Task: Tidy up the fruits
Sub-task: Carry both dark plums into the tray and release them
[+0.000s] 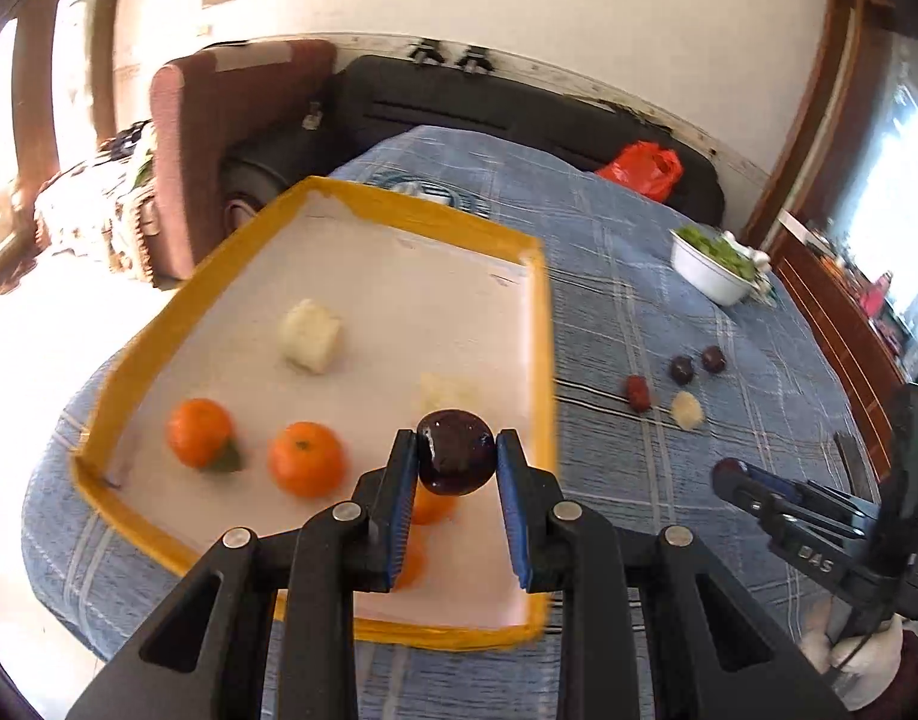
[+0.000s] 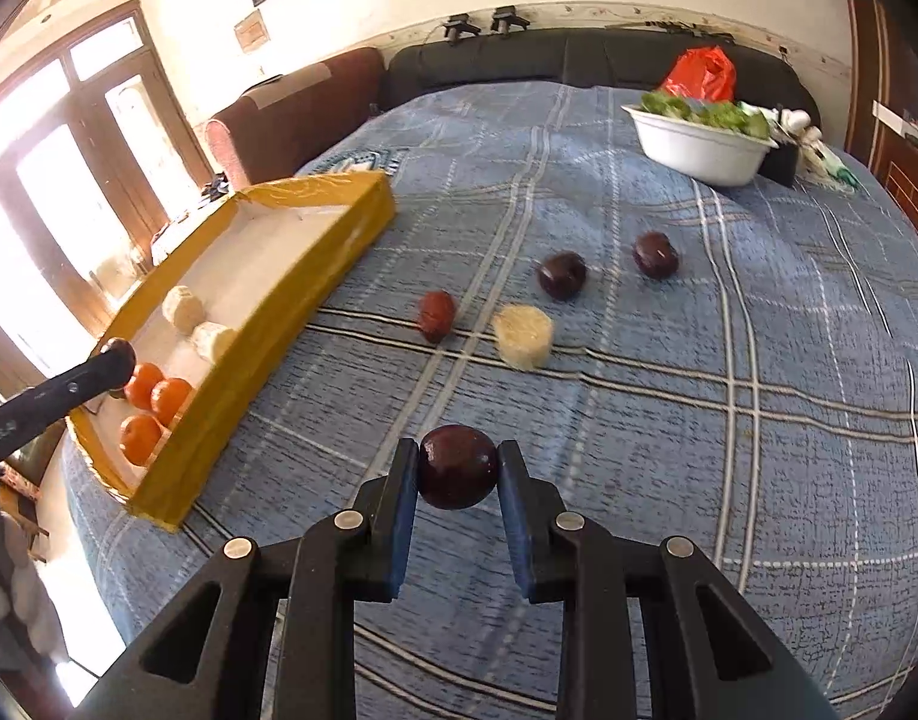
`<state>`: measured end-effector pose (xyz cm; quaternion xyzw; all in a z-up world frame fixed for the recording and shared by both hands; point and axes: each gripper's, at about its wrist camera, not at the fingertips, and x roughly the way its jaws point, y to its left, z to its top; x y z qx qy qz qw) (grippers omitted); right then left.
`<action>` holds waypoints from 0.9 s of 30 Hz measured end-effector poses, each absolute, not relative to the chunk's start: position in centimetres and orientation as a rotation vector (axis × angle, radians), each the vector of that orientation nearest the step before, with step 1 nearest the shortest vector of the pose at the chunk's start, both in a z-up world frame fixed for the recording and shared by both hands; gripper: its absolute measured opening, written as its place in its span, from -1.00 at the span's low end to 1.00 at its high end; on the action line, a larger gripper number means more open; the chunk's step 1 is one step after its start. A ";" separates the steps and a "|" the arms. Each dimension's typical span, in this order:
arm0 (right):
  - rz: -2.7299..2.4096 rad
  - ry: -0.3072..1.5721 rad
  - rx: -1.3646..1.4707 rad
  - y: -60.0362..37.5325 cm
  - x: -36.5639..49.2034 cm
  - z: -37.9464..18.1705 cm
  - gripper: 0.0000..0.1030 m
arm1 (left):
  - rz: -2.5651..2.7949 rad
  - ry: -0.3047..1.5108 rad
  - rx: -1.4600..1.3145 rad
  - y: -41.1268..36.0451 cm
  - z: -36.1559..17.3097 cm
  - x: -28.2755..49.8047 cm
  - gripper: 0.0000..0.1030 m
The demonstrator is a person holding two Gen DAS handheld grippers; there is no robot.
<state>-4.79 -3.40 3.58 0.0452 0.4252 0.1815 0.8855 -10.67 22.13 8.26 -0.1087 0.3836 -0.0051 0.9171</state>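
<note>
Left gripper (image 1: 456, 459) fills the bottom of its frame, blue-padded fingers (image 1: 402, 498) pinching a dark plum (image 1: 456, 450), held over the lower right part of the yellow-rimmed tray (image 1: 543, 330). Tray holds three oranges: two at lower left (image 1: 200, 432) (image 1: 306, 459), a third partly hidden behind the fingers; also two pale chunks (image 1: 311, 335) (image 1: 447, 391) mid-tray. Right gripper (image 2: 457, 468) same story: fingers (image 2: 513, 498) clamped on a second dark plum (image 2: 457, 467), above the blue plaid bed cover (image 2: 729, 450), lower centre of its frame. Still loose on the cover, centre of the right wrist view: a red date-like fruit (image 2: 437, 313), a pale cylindrical chunk (image 2: 524, 336), two more dark plums (image 2: 562, 275) (image 2: 656, 254). White bowl of greens (image 2: 696, 147) upper right, red plastic bag (image 2: 699, 75) behind it. Tray sits at left in that view, left gripper's tip just above its near end.
</note>
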 end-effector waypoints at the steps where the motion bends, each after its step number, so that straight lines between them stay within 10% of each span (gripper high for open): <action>1: 0.392 0.878 0.089 -2.7 -4.7 4.0 -0.43 | 0.009 0.784 -0.235 23.1 8.3 -10.7 -0.50; 20: 0.680 0.973 0.010 14.5 3.6 5.7 -0.42 | 0.084 0.834 -0.314 28.3 5.2 -8.8 -0.49; 27: 0.689 0.996 -0.021 16.7 4.8 4.3 -0.41 | 0.066 0.813 -0.346 29.2 5.7 -9.3 0.00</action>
